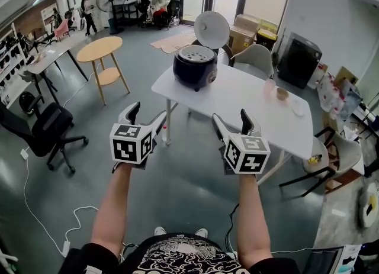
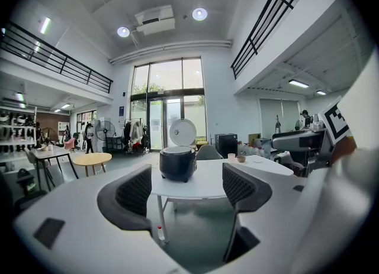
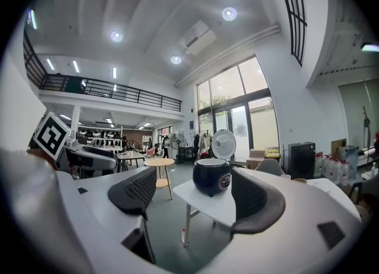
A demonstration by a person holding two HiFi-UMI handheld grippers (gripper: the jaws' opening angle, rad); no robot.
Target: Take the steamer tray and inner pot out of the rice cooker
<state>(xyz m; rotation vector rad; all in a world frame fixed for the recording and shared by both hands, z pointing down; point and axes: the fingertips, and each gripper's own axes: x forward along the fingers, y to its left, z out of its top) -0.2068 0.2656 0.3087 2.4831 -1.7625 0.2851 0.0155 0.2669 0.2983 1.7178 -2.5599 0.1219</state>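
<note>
Your two forearms reach out over bare grey floor, well short of the long white table (image 1: 237, 98). The left gripper (image 1: 148, 112) and the right gripper (image 1: 231, 116) are level with each other, each with its jaws spread wide and nothing between them. Open floor lies between the grippers and the table's near edge, and the table's near left corner sits just beyond the left gripper. Left of that gap stand a round wooden side table (image 1: 99, 48) and a black office chair (image 1: 44, 131), both well apart from your path. The dark navy rice cooker (image 1: 195, 65) stands at the far left end of the table, close to its edges, with its round white lid (image 1: 211, 29) standing up behind it. Only the head view looks down into it, showing the pale perforated steamer tray (image 1: 196, 54) seated in the top; the inner pot beneath is hidden. From the left gripper (image 2: 186, 190) view the rice cooker (image 2: 177, 163) shows side-on between the jaws. From the right gripper (image 3: 195, 199) view the rice cooker (image 3: 212, 176) sits partly behind the right jaw.
</note>
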